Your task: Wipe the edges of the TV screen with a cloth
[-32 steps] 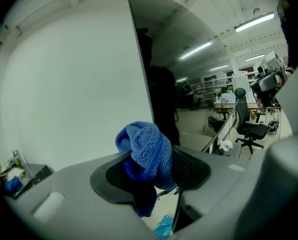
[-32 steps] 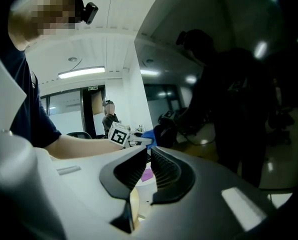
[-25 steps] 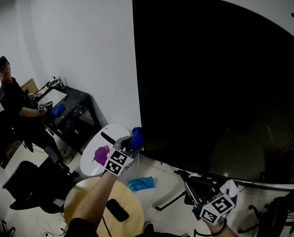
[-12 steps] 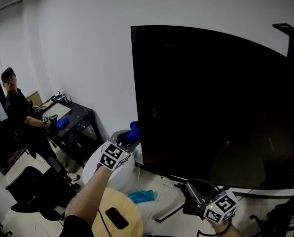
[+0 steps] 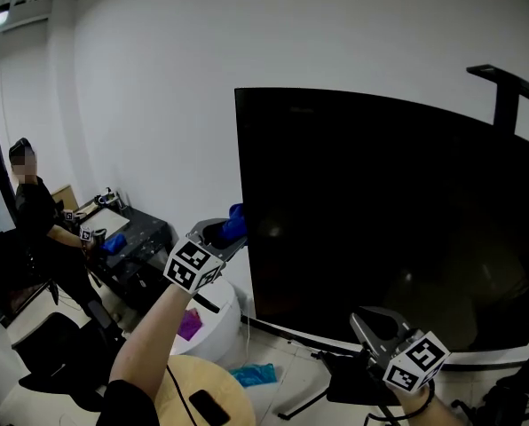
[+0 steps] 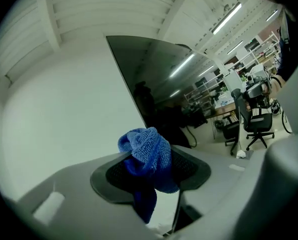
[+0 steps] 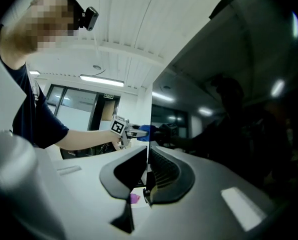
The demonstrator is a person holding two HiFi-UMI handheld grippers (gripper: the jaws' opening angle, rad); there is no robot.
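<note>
Your left claw [image 5: 232,232] grips the blue cloth [image 5: 236,221] beside the TV [image 5: 380,220], your right claw [image 5: 360,317] is clenched empty near its lower edge, and a seated person [image 5: 38,218] is well left.

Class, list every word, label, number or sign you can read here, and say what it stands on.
No text can be read.
Small sign in the right gripper view: too small to read.
Marker cubes: black-and-white square patterns, no letters.
TV screen: dark, no logo showing.
</note>
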